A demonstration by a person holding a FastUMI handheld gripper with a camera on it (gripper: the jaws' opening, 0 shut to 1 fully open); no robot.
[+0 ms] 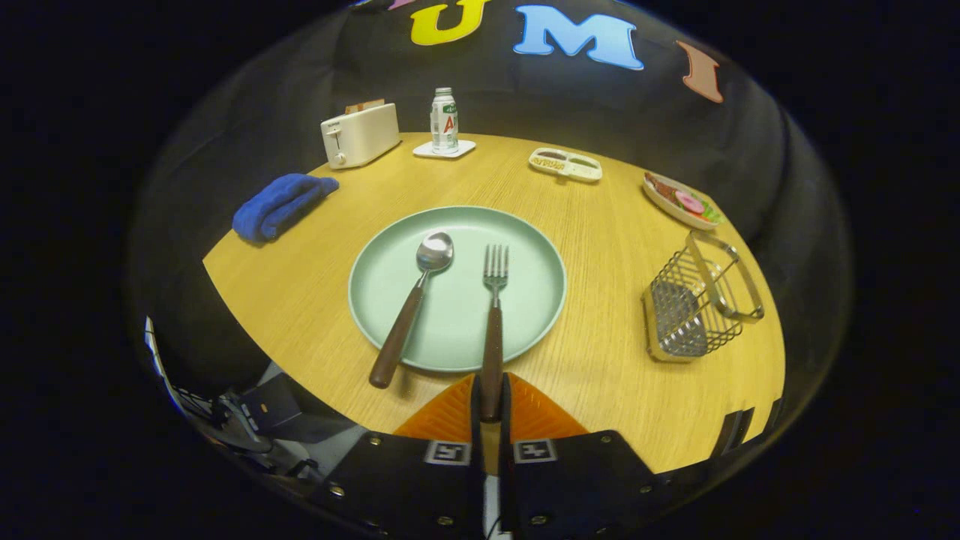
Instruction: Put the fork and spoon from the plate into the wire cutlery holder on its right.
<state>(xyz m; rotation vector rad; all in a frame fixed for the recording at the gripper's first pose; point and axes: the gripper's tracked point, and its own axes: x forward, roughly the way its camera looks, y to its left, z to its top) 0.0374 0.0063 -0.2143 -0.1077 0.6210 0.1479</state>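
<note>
We are making out no readable text: the bottle (444,120) at the table's (600,232) far edge is showing a label too small, and the gripper (491,382), fingers pinching the fork (494,300), is carrying two square coded markers

Glossy metal is seen on the spoon (433,251) and fork (495,264), with dark, perhaps wooden, handles. The plate (390,300) looks matt, the table (600,360) wood-grained, the cutlery holder (701,300) wire.
</note>
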